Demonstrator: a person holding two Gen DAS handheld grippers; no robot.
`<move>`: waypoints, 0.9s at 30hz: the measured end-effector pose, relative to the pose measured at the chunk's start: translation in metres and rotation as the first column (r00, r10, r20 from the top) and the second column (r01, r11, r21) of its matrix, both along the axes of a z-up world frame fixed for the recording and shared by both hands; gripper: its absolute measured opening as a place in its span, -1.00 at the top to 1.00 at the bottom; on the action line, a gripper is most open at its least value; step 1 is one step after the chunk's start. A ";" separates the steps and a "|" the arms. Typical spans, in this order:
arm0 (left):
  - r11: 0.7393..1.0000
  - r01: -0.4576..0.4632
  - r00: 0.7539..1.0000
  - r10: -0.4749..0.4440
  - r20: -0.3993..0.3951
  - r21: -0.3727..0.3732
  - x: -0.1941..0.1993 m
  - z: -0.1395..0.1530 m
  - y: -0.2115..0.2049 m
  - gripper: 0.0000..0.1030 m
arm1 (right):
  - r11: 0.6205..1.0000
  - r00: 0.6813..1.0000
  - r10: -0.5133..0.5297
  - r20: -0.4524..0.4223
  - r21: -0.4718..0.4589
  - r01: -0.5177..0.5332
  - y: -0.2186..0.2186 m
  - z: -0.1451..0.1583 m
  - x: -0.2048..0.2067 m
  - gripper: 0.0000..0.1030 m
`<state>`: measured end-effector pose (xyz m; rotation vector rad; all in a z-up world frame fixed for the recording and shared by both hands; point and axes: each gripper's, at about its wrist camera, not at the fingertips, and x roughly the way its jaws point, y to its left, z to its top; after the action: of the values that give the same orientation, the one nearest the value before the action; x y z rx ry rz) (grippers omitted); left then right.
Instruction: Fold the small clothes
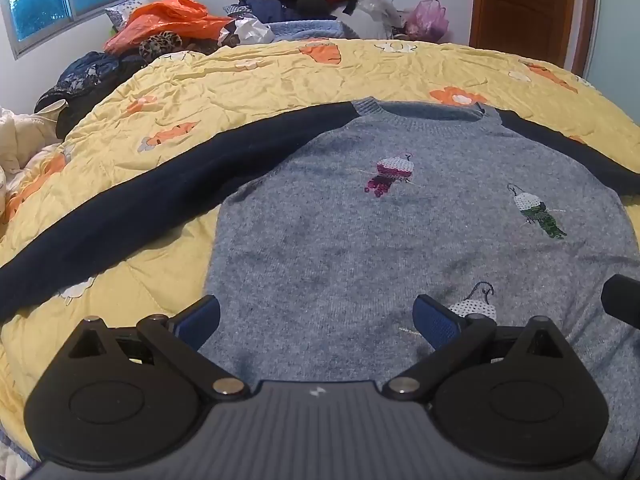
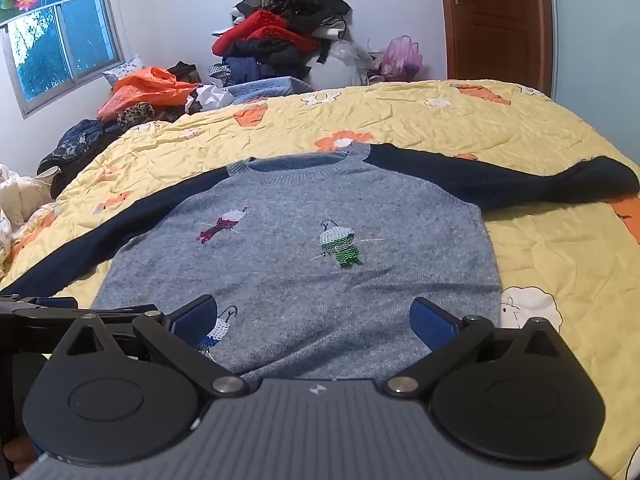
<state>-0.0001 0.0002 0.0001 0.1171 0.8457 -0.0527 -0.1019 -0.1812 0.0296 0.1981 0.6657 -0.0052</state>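
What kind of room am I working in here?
Most likely a home bedroom. The grey sweater lies flat on a bed under a yellow flowered quilt; behind it a pile of clothes leans against the wall, with a window to one side and a wooden door opposite.

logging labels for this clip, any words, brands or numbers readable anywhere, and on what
No readable words, brands or numbers in either view.
Left gripper body: a small white emblem, a symbol, not text.
Right gripper body: the same kind of emblem, no letters.
Sweater: sequin bird figures only, no writing.
Quilt: flower and animal prints, no text.
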 end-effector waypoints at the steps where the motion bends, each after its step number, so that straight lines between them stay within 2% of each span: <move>1: 1.000 0.000 1.000 0.000 -0.001 -0.001 0.000 0.000 0.000 -1.00 | 1.000 1.000 0.000 0.002 -0.003 0.000 -0.001 0.000 0.000 -0.99; 27: 1.000 0.014 1.000 -0.014 -0.003 0.008 0.001 -0.002 -0.008 -1.00 | 1.000 1.000 0.006 0.011 0.006 -0.006 -0.005 0.002 0.001 -0.99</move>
<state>0.0005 -0.0075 -0.0014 0.1303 0.8482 -0.0627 -0.1014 -0.1863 0.0315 0.2016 0.6553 0.0031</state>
